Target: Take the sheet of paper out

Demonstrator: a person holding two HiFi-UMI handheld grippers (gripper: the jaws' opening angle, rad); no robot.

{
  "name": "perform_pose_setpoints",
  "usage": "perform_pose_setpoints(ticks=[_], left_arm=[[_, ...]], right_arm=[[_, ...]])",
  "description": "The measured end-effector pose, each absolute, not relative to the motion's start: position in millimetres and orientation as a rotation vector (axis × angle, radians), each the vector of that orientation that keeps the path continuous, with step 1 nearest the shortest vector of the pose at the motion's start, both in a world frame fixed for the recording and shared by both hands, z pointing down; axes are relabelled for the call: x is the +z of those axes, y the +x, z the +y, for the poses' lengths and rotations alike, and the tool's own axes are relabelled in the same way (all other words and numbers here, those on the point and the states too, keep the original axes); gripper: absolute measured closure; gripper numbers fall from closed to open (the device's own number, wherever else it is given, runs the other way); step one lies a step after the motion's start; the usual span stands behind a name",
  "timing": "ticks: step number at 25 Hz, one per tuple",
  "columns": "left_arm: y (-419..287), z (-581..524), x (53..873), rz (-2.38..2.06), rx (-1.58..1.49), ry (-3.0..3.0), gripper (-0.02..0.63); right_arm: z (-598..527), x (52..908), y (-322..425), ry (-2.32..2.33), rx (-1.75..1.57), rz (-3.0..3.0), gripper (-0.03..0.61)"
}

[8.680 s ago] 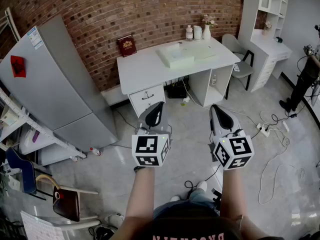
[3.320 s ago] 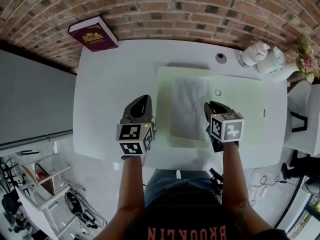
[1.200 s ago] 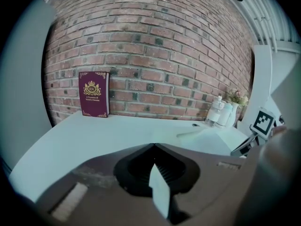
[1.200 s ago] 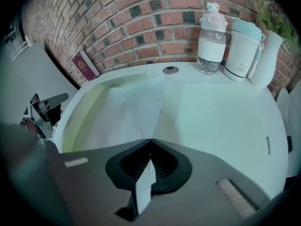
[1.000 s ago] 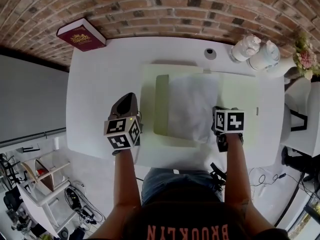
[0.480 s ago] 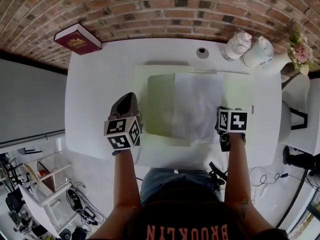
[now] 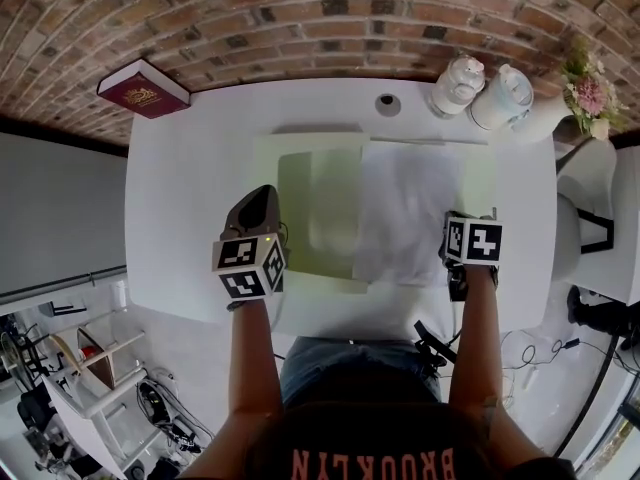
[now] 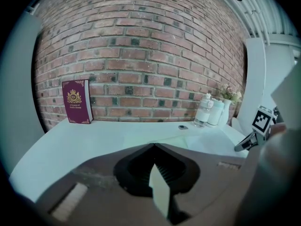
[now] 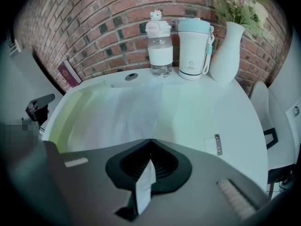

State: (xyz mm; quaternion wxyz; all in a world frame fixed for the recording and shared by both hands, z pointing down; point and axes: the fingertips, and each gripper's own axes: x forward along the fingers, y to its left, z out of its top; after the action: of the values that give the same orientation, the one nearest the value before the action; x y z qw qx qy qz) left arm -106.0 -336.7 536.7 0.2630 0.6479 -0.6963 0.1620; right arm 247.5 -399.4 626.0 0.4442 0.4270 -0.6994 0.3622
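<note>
now looking down on a white desk (image 7: 190, 198) pushed up against a red brick wall (image 7: 300, 18). holding one gripper in each hand, well apart, one on each side of a pale green folder (image 7: 315, 218). pinching the near left edge of the folder with the left gripper (image 7: 260, 203), with jaws pressed together on a thin green strip of it, plain to see in the left gripper view. pinching the sheet of paper (image 7: 405, 218) with the right gripper (image 7: 455, 230), with jaws pressed together on its near right edge and a small white bit of it poking back between them in the right gripper view. white sheet lying flat over the right part of the folder, mostly off the darker green part, with its left edge right at that part; cannot tell if still tucked in there. along the back of the desk, near the wall: a dark red book (image 7: 142, 88) standing up at the left corner, a small round grey thing (image 7: 388, 104) in the middle, then a clear bottle (image 9: 160, 44) with a white cap, a white and blue cup (image 9: 194, 48) just beside it, and a white vase (image 9: 226, 51) with pink flowers at the far right. bare arms and a dark shirt at the bottom of the head view.
</note>
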Motion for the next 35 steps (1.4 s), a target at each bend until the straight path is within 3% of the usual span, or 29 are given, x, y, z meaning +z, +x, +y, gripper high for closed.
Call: perform_pose_setpoints(ticks=[15, 35], left_arm=[[-69, -358, 517, -1.841, 0.457, 1.879, 0.617], [-81, -332, 465, -1.838, 0.371, 2.062, 0.617]], right_arm=[[-417, 584, 284, 1.278, 0.767, -1.803, 0.575], [-398, 471, 236, 1.539, 0.437, -2.142, 0.575]])
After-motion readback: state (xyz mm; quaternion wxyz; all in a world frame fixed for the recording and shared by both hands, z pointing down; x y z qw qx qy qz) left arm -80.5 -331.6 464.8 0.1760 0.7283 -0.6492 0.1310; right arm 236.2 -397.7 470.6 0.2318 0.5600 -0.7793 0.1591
